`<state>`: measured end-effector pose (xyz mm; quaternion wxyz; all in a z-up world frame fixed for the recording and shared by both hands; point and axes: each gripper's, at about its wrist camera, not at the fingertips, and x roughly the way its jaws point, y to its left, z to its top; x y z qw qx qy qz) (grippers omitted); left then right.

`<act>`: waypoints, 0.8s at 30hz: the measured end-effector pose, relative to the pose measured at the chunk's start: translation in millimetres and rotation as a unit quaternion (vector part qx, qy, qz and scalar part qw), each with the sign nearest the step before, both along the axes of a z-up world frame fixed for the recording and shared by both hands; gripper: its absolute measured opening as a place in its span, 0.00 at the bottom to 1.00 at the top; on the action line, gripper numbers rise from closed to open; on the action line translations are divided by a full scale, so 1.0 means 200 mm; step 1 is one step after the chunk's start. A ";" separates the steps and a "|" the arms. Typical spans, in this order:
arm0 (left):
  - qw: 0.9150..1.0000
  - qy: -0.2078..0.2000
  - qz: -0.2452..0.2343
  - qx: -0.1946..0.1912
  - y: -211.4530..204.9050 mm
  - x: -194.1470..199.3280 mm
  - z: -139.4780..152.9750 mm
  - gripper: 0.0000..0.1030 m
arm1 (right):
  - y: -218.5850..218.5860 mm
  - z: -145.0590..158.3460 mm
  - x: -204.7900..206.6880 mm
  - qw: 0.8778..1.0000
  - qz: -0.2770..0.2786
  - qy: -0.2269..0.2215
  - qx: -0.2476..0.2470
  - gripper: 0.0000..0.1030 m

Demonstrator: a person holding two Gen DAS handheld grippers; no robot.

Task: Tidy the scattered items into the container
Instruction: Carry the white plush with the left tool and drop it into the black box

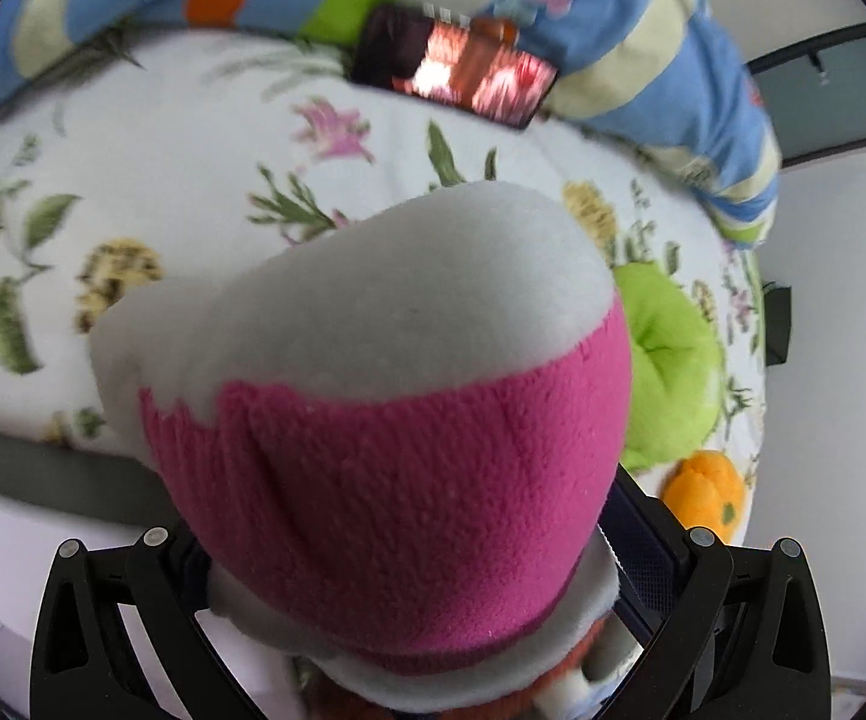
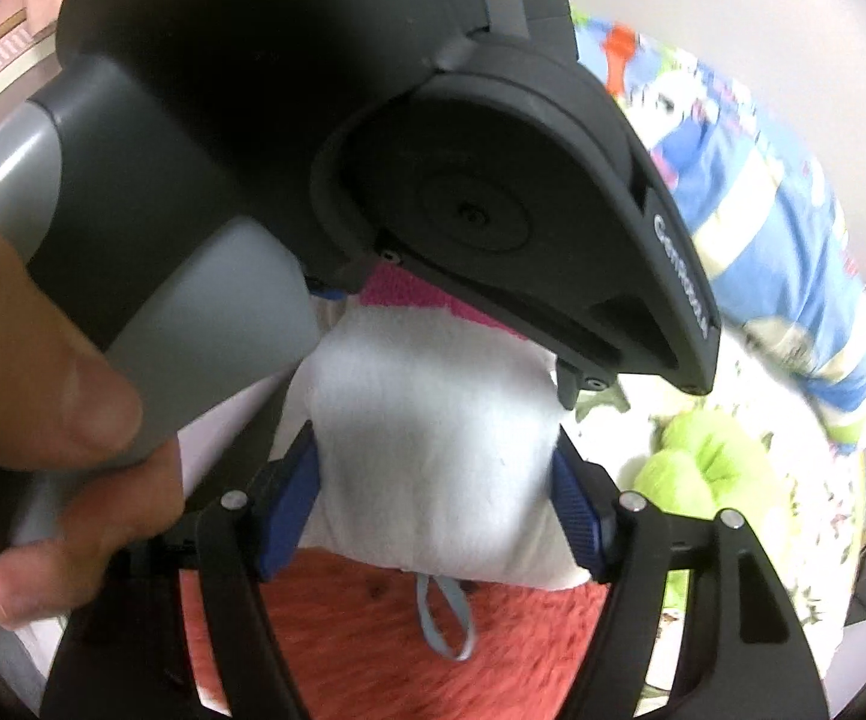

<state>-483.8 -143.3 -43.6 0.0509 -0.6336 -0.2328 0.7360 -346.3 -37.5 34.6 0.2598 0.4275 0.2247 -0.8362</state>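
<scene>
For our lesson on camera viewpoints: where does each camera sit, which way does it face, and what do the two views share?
Left wrist view: sits on the left claw, facing down along its fingers at the pink-and-white plush toy it grips, above the flowered bedspread; no hand shows.
Right wrist view: sits on the right claw, shut on the toy's white part; the person's left hand and the left claw's body fill the top.
Shared: the toy, the green plush, the striped blanket.
</scene>
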 end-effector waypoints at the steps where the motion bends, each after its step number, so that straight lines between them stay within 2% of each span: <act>1: 1.000 0.009 0.003 0.001 -0.03 0.04 0.06 1.00 | -0.03 0.05 0.04 1.000 0.002 0.008 0.001 0.69; 7: 0.999 0.032 0.009 -0.010 -0.24 0.25 0.30 1.00 | -0.26 0.32 0.29 0.999 0.023 0.041 -0.003 0.69; 12: 0.999 0.020 0.020 -0.035 -0.58 0.42 0.37 1.00 | -0.54 0.41 0.49 0.998 0.055 0.035 -0.017 0.70; 17: 0.997 -0.009 0.053 -0.051 -0.96 0.60 0.30 1.00 | -0.87 0.34 0.66 0.995 0.094 0.014 -0.034 0.70; 21: 0.996 -0.037 0.057 -0.057 -1.14 0.70 0.21 1.00 | -1.08 0.23 0.75 0.993 0.112 -0.006 -0.047 0.70; 24: 0.996 -0.043 0.063 -0.050 -1.24 0.71 0.14 1.00 | -1.19 0.14 0.76 0.992 0.114 -0.026 -0.051 0.71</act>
